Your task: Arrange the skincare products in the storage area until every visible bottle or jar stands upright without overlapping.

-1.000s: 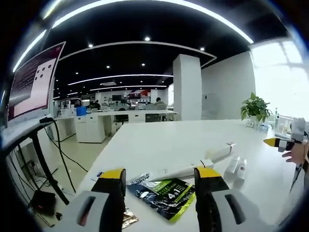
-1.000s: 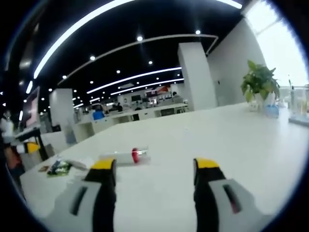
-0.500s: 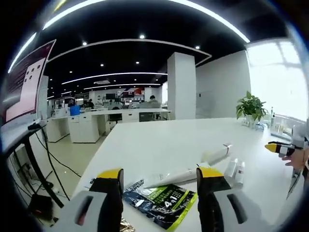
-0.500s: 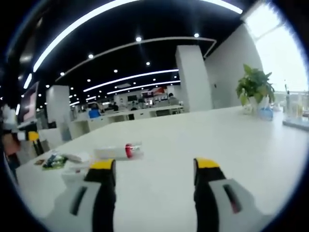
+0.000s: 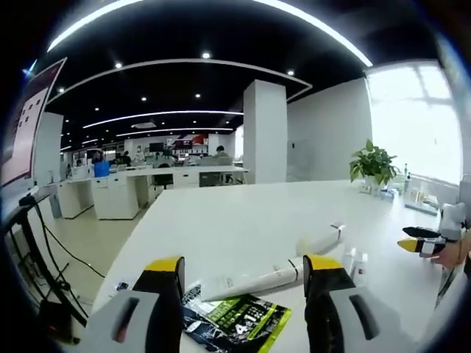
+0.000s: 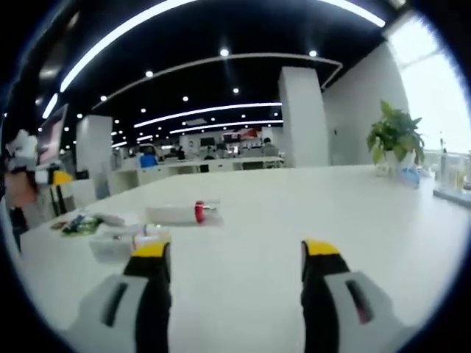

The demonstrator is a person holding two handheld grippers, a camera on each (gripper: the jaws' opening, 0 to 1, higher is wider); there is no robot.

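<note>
Skincare tubes (image 5: 254,282) — slim, white, lying flat on glossy table (image 5: 243,220), glossy green sachet (image 5: 235,320) beside, left gripper (image 5: 246,268) wide, right gripper (image 6: 234,248) wide

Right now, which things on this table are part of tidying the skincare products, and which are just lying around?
Part of the job:
long white tube, lying flat
white tube with a red band, lying flat
two small white bottles, lying down

Just lying about:
green and black sachet
potted plant
monitor
cables
</note>
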